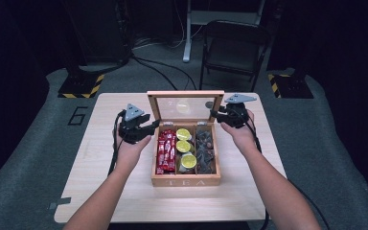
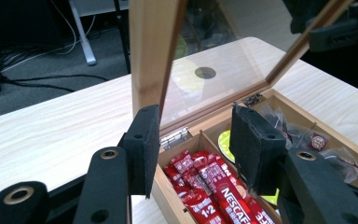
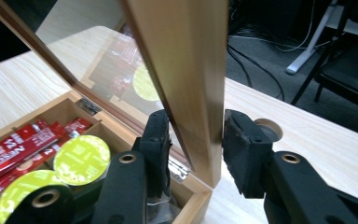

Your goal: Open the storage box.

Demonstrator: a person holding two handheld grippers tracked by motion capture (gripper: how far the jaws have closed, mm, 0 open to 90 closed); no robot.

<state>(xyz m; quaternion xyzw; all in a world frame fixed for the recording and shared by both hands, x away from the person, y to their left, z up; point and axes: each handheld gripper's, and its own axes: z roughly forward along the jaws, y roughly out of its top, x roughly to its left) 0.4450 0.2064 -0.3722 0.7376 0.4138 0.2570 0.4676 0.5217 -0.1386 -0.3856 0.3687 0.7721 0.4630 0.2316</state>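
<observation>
Now right claw (image 3: 193,140) clamped on upright lid (image 3: 186,70) of tea box (image 1: 186,181), left claw (image 2: 193,149) apart beside it.

You had a pale, smooth wooden tea box (image 1: 186,181) with a glossy glass-paned lid (image 1: 186,106) and shiny metal hinges (image 2: 173,136). Its red sachets (image 1: 166,151) looked glossy. Your matt black plastic fingers (image 2: 142,144) sat over a light wood-grain counter (image 1: 100,143).

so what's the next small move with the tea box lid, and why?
Probably tip the lid forward and down with the right tongs, whose pads clamp its right frame edge. The lid stands upright over the tea box, while the left tongs sit open around its left edge, not gripping.
</observation>
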